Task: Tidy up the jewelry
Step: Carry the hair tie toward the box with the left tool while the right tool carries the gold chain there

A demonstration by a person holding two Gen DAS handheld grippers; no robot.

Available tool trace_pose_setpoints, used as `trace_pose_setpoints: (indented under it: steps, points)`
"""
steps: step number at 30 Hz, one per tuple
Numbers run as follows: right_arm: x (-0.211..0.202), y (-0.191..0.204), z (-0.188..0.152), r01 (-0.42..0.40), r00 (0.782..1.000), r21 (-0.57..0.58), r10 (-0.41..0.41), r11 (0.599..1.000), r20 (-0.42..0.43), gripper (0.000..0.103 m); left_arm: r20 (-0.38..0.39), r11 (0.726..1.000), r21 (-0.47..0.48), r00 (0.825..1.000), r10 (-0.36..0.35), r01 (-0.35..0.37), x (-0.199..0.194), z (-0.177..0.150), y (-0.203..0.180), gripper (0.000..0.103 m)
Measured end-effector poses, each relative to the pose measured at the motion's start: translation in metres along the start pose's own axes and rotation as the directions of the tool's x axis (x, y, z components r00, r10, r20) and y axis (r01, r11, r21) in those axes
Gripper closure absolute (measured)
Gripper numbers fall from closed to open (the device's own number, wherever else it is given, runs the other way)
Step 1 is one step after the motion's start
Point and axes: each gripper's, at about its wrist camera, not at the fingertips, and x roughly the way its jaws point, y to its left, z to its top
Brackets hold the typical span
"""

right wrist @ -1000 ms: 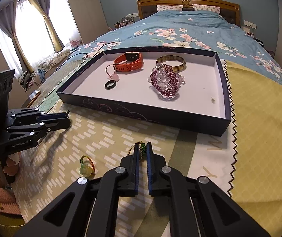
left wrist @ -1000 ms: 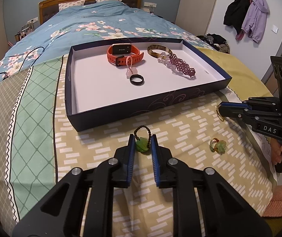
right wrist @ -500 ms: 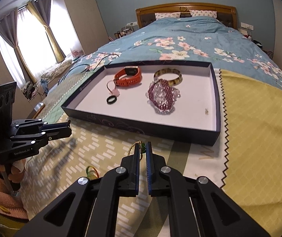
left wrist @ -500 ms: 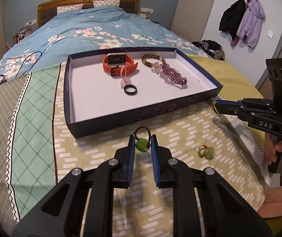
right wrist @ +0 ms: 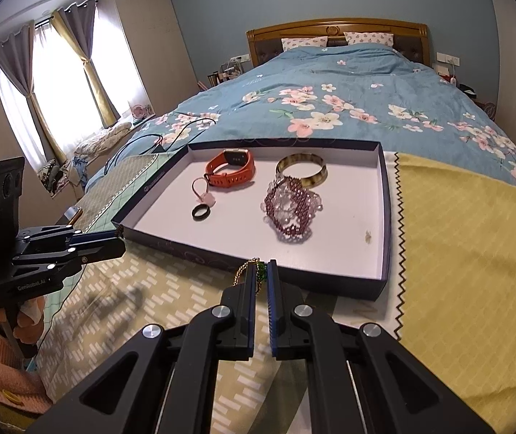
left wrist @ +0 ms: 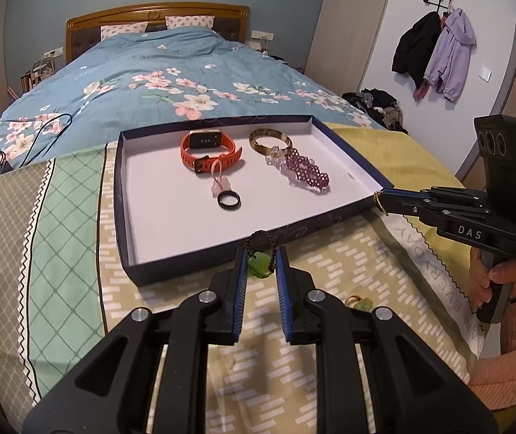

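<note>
A dark blue tray (left wrist: pixel 222 251) (right wrist: pixel 384 213) lies on the bed and holds an orange watch (left wrist: pixel 209 150) (right wrist: pixel 232 170), a brown bangle (left wrist: pixel 270 139) (right wrist: pixel 301 168), a purple bead bracelet (left wrist: pixel 305 173) (right wrist: pixel 290 209), a black ring (left wrist: pixel 229 200) (right wrist: pixel 200 212) and a pink charm (left wrist: pixel 219 188). My left gripper (left wrist: pixel 261 266) (right wrist: pixel 117 242) is shut on a green pendant with a brown bead loop (left wrist: pixel 259 264), raised just before the tray's near wall. My right gripper (right wrist: pixel 261 276) (left wrist: pixel 381 200) is shut on a gold and green chain (right wrist: pixel 249 271) at the tray's near right corner.
A small green and gold ring (left wrist: pixel 361 302) lies on the patterned cloth (left wrist: pixel 330 253) behind my left fingers. The blue floral duvet (left wrist: pixel 171 76) lies beyond the tray. Black cables (left wrist: pixel 23 133) run at the left. Coats (left wrist: pixel 435 50) hang on the right wall.
Both grippers have risen and moved toward the tray, each still holding its piece. The green ring on the cloth now lies behind and below my left gripper.
</note>
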Motion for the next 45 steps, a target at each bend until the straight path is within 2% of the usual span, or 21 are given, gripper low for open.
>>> trace_pose_setpoints:
  steps: [19, 31, 45]
  points:
    - [0.018, -0.007, 0.024, 0.014, 1.0, -0.006, -0.014, 1.0, 0.016, 0.098, 0.014, 1.0, 0.002, 1.0, 0.013, -0.013, 0.02, 0.026, -0.001, 0.087]
    - [0.044, -0.01, 0.029, 0.032, 0.999, -0.007, -0.032, 0.999, -0.025, 0.098, 0.002, 1.0, -0.006, 1.0, 0.014, -0.014, 0.04, 0.042, 0.002, 0.087]
    - [0.059, -0.012, 0.028, 0.049, 0.997, -0.012, -0.049, 0.999, -0.057, 0.098, -0.04, 0.999, -0.025, 0.999, 0.026, -0.027, 0.066, 0.044, 0.008, 0.087]
